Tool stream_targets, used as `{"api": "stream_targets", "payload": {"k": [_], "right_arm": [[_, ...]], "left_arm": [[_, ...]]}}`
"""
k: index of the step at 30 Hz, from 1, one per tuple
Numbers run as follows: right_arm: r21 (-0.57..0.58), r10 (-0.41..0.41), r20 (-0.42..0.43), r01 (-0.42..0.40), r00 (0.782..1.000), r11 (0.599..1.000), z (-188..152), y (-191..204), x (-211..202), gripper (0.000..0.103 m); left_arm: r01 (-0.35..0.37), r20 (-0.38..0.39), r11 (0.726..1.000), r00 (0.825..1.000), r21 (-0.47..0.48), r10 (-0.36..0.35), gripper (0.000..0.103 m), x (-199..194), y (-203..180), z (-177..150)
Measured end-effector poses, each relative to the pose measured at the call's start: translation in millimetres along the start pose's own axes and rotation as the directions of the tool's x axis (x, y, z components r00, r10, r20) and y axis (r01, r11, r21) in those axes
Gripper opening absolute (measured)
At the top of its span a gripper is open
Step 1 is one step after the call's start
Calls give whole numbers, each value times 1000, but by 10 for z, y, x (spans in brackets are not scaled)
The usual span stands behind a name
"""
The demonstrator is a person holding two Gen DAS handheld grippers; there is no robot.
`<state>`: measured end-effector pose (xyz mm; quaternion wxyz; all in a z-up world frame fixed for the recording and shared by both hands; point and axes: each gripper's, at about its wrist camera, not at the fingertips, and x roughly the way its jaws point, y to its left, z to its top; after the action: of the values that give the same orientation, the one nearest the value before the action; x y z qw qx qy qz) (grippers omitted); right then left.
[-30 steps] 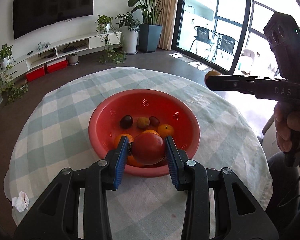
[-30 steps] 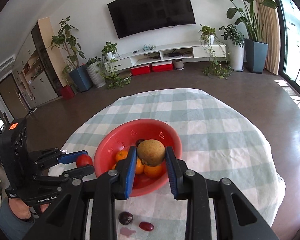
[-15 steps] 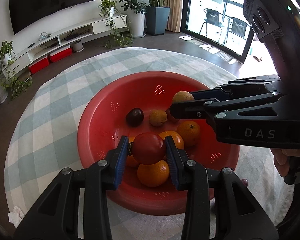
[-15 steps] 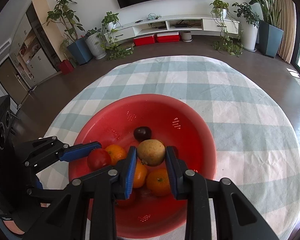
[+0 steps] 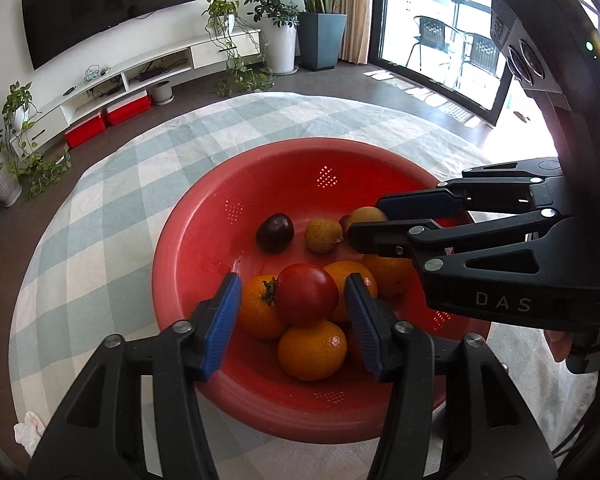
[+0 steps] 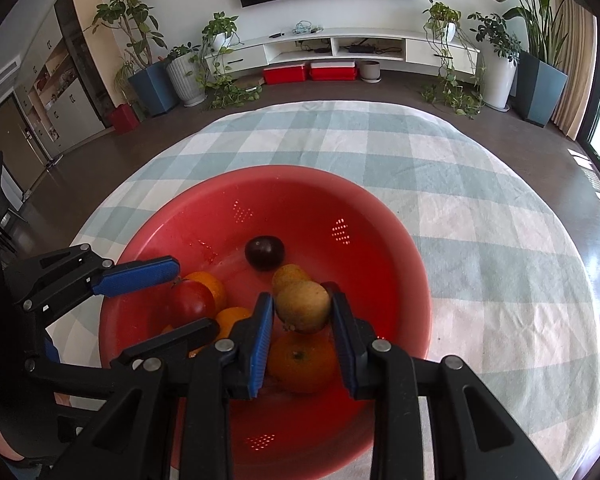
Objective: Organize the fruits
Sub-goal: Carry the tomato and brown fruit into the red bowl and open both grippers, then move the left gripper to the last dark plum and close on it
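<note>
Left gripper (image 5: 292, 316) open; four oranges (image 5: 312, 350), one tomato (image 5: 307, 294).

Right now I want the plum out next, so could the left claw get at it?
Probably yes: the left claw is open, and the plum lies bare beyond the tomato, nothing on it.

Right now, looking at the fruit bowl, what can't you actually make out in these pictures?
- Left wrist view: the brown fruit in the right hand-held gripper is mostly hidden by its fingers.
- Right wrist view: the bowl's near rim is covered by the gripper body.
- Both views: fruit under the oranges is hidden by the pile.
- The table's near edge is cut off.
</note>
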<state>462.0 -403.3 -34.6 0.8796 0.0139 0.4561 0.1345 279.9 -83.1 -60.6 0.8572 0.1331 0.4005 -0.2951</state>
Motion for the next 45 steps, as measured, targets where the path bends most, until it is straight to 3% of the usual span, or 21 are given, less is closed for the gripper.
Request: {"api": "stream_targets", "payload": {"k": [10,18,23,30,35,39,43,45], "right_arm": [[20,-14,32,13,999,1000,-40,-54,-204,49],[61,16,91,-22,996,998,-307,-132,-682,78],[49,36,98,-41,994,998,-636,-68,-926,86],[82,53,90,-61,994,995,-1133,-86,-1196,87],[150,57,82,-69,995,986,-1408,-195,-1354,87],[183,50,94,-67,994,981,-1482,-276,-1421,87],[191,47,107,-67,993,979,-1495,-312,-1442,86],[193,49,110,-70,993,979,-1482,-316,-1435,84]], "left_arm": [[-19,43,1000,999,3,19,79,-246,-29,-61],[3,93,999,996,36,-7,103,-702,-244,-320],[-1,69,995,998,103,-6,103,-788,-547,-611],[30,29,975,999,220,-37,103,-787,-907,-850],[119,-77,956,992,266,-102,103,-616,-1027,-851],[142,-131,957,985,252,-112,102,-431,-1012,-840],[160,-145,964,981,213,-131,91,-353,-957,-836],[156,-155,965,980,210,-125,81,-312,-939,-824]]}}
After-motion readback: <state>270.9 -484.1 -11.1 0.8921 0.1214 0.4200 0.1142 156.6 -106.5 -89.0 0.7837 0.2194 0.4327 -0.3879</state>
